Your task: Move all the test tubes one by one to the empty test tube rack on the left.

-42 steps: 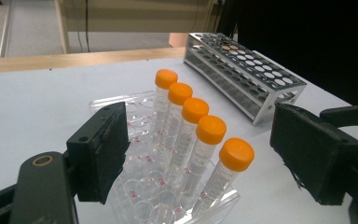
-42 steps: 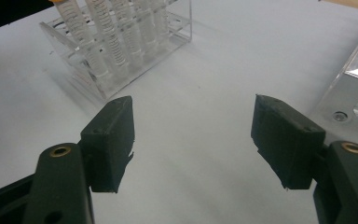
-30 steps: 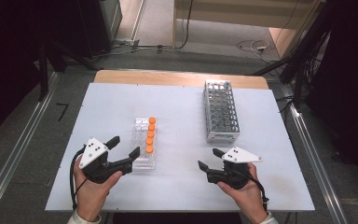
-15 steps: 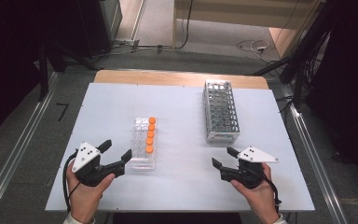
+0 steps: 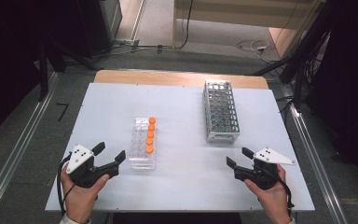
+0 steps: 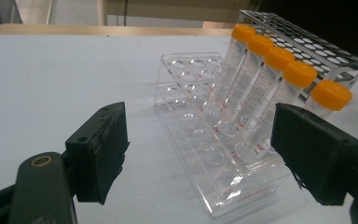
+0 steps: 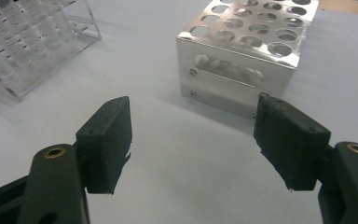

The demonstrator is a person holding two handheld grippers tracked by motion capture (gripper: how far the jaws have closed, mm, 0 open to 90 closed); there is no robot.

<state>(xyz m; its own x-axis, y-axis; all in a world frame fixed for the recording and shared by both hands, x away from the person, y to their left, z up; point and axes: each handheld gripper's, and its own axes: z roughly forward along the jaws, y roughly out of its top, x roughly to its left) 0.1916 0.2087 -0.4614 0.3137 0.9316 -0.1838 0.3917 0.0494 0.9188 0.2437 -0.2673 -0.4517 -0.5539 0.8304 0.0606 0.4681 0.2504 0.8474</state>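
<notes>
Claw (image 6: pixel 198 154) before clear orange-capped tubes (image 6: pixel 261 88)

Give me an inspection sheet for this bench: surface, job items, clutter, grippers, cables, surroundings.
Surface: white table, bare around the racks.
Job's things: clear rack holding five orange-capped tubes in one row; metal rack apart to its right, no tubes seen in it.
Clutter: nothing seen.
Grippers: left gripper open, facing the clear rack; right gripper open, holding nothing.
Cables: loose cables on the floor beyond the table.
Surroundings: dark; metal rail on the right.

Clear plastic rack (image 5: pixel 143 147) on the white table — five orange-capped tubes (image 5: pixel 149 134) upright along its right row.
</notes>
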